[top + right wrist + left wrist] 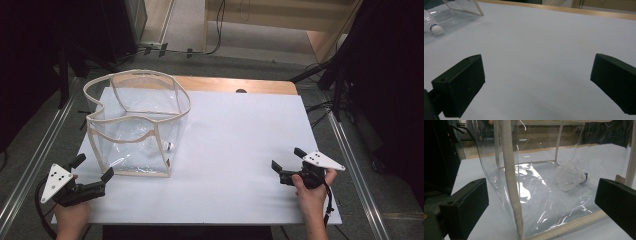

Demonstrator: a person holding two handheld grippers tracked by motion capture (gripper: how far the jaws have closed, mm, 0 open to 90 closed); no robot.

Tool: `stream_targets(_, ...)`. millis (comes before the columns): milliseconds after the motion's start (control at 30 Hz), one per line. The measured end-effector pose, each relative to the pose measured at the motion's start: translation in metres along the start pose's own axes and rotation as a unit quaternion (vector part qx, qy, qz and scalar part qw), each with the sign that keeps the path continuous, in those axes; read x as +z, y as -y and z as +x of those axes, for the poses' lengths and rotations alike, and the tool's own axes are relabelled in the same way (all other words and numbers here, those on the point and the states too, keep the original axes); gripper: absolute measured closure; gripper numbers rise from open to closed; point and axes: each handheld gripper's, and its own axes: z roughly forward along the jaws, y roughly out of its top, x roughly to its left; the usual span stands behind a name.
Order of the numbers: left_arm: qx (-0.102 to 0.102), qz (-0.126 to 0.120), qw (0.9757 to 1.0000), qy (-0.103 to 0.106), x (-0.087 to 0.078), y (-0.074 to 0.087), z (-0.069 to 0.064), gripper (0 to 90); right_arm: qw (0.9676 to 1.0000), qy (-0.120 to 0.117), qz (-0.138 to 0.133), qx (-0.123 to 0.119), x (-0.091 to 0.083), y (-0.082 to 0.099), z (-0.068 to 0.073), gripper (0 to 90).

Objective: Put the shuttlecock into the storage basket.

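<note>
- The left gripper (92,168), jaws spread wide and empty, hovers just beside the near corner of a clear plastic bag (137,125) on the white table (240,150).
- The right gripper (286,163), equally wide open and holding nothing, waits well apart over bare tabletop.
- Inside the bag, on its floor, lies a shuttlecock (571,177), cork tip pointing away from the left gripper's side.
- The bag looks light, floppy and slick; its beige fabric trim (510,177), likely the firmest hold, stands between the left jaws.
</note>
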Motion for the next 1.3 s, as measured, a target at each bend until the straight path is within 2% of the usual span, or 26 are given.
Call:
stream_targets(367,-0.001,0.0,1.0,-0.004,-0.001,0.0,0.0,0.0,0.9998,0.021,-0.006,0.002,-0.019,0.009,-0.015,0.0)
stream_targets(500,-0.007,-0.004,1.0,0.001,-0.001,0.0,0.001,0.0,0.9997,0.023,-0.011,0.005,-0.027,0.013,-0.022,0.0)
stream_targets(633,-0.006,-0.002,1.0,-0.002,-0.001,0.0,0.001,0.0,0.9995,0.024,-0.016,0.013,-0.035,0.016,-0.027,0.0)
stream_targets(833,-0.006,-0.001,1.0,-0.003,-0.001,0.0,0.001,0.0,0.9992,0.024,-0.021,0.023,-0.04,0.02,-0.033,0.0)
stream_targets(900,-0.005,0.0,1.0,-0.005,-0.001,0.0,0.001,0.0,0.999,0.032,-0.026,0.018,-0.041,0.021,-0.034,0.0)
stream_targets(1033,-0.006,0.0,1.0,-0.005,-0.001,0.0,0.001,0.0,0.9988,0.024,-0.034,0.025,-0.043,0.024,-0.038,0.0)
stream_targets(1300,-0.006,0.0,1.0,-0.007,-0.001,0.0,0.001,0.0,0.9991,0.014,-0.035,0.02,-0.04,0.025,-0.037,0.0)
